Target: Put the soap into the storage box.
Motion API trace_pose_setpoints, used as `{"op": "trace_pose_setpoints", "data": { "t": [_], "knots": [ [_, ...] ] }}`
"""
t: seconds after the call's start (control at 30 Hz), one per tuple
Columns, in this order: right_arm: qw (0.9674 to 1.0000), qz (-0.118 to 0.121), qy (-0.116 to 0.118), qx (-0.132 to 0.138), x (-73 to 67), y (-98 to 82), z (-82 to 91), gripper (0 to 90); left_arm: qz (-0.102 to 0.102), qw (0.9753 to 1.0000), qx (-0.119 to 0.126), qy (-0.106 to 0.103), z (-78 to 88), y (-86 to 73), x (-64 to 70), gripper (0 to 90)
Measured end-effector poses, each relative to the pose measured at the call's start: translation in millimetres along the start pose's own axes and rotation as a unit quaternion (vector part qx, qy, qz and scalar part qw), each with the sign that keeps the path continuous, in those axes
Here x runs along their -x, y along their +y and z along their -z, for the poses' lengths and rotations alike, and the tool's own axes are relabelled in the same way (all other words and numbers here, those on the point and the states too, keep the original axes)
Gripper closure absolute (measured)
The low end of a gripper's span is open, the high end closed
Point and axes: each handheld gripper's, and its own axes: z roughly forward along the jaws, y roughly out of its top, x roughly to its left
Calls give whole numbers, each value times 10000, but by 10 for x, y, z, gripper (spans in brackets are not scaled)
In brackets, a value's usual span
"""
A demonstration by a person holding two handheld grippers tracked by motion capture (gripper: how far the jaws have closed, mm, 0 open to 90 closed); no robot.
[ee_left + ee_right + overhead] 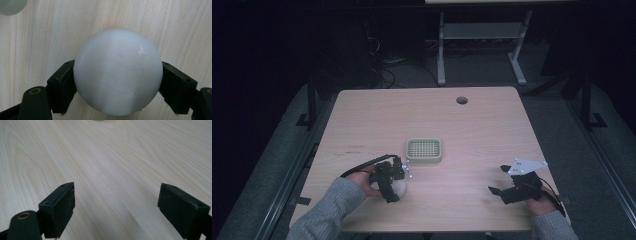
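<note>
Item: white ball, smooth, matte, round, so no long axis to align. Location: near-left part of the bench, low over or on the surface; contact with the wood cannot be told. It sits squarely between the jaws of the left gripper, one black pad pressed against each flank at about its widest line, as the left gripper view shows. Left jaws: clenched on the ball, the grip centred.

Adjacent item: pale green tray with a gridded floor and low rim, near the middle of the bench. It lies just beyond the ball, ahead and slightly right of the left gripper, near but not touching. Its grid appears bare. A pale rounded edge at the top left of the left gripper view may be its corner.

Second tool: right gripper, held over the near-right part of the bench, well apart from ball and tray. Right jaws: released, spread wide, bare wood between them.

Assessment: the ball is already in hand; the left hand is far the nearer to the tray. The likely next move is a short carry forward and a little rightward to bring the ball over the rim.
</note>
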Motion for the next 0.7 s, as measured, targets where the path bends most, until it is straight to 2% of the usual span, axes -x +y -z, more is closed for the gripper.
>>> {"op": "trace_pose_setpoints", "data": {
  "t": [0.37, 0.53, 0.7],
  "knots": [
    [10000, 5, 3, -2, -2, 2, -2, 136, -1, 10000, 4, 9, -1, 4, 0, 235],
    [10000, -6, 1, -7, 0, 1, -1, 136, 149, 9998, 34, -88, -1, -5, -6, 237],
    [10000, -9, -6, -1, 1, 0, 2, 136, 112, 9999, 46, -81, 6, -7, -10, 238]
  ]
}}
